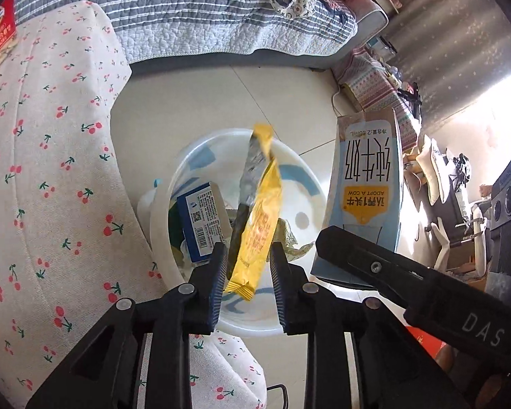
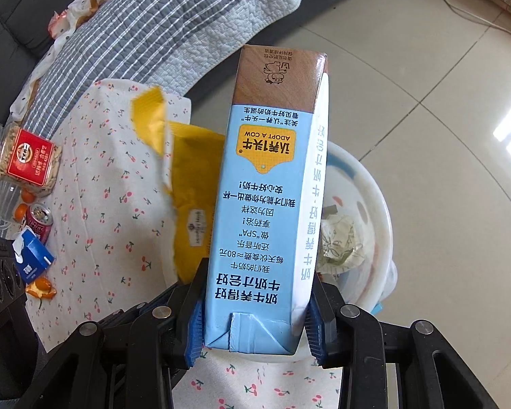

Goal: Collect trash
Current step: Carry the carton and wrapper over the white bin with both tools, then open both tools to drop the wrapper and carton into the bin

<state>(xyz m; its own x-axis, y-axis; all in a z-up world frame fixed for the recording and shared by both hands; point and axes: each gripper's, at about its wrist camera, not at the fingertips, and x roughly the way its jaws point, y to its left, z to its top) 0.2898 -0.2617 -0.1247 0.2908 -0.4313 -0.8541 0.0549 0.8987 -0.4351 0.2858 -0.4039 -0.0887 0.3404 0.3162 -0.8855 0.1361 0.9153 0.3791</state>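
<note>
A yellow snack wrapper point(image 1: 259, 211) with a silver inside hangs between the fingers of my left gripper point(image 1: 248, 248). The jaws stand open and the wrapper looks loose. It is right above a white bin point(image 1: 173, 184) with blue markings. The same wrapper point(image 2: 194, 170) shows in the right wrist view, its top blurred. My right gripper point(image 2: 257, 293) is shut on a light blue milk carton point(image 2: 265, 204), blue pads point(image 2: 194, 327) pressing its two sides. The carton point(image 1: 364, 187) hangs upside down just right of the bin point(image 2: 374, 184).
The bin holds a blue box point(image 1: 202, 221) and crumpled paper point(image 2: 337, 242). A table in a cherry-print cloth point(image 2: 102, 204) carries a red-labelled jar point(image 2: 27, 160), a red can point(image 2: 39, 221), a torn blue carton point(image 2: 30, 255) and orange peel point(image 2: 41, 291). A sofa with a striped quilt point(image 1: 204, 10) stands behind.
</note>
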